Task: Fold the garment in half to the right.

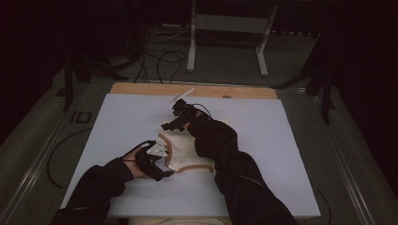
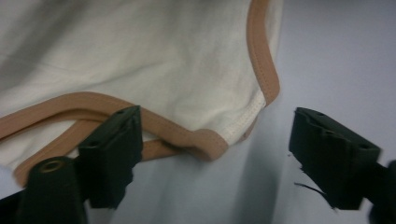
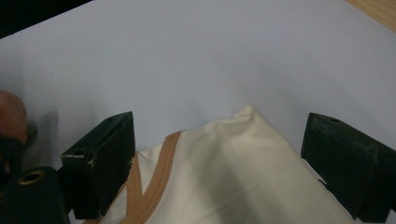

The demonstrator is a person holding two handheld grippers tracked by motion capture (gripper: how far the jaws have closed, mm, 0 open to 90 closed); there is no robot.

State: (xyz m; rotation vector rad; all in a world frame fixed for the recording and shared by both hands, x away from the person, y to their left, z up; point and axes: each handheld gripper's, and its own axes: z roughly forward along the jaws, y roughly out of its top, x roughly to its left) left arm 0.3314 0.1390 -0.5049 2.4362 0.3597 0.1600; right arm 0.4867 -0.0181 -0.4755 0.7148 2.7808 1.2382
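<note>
Lying on the pale tabletop, near its middle, the cream garment with tan trim is crumpled, so any folding or smoothing looks barely begun. Both forearms reach in from the near edge. The left tool straddles the near-left trimmed corner with jaws apart, gripping nothing; the right tool hangs wide open over the far corner.

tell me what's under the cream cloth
The cloth lies flat on a pale blue board, bare all around it. Whatever sits beneath the cloth itself is covered, and the right sleeve hides its right part.
</note>
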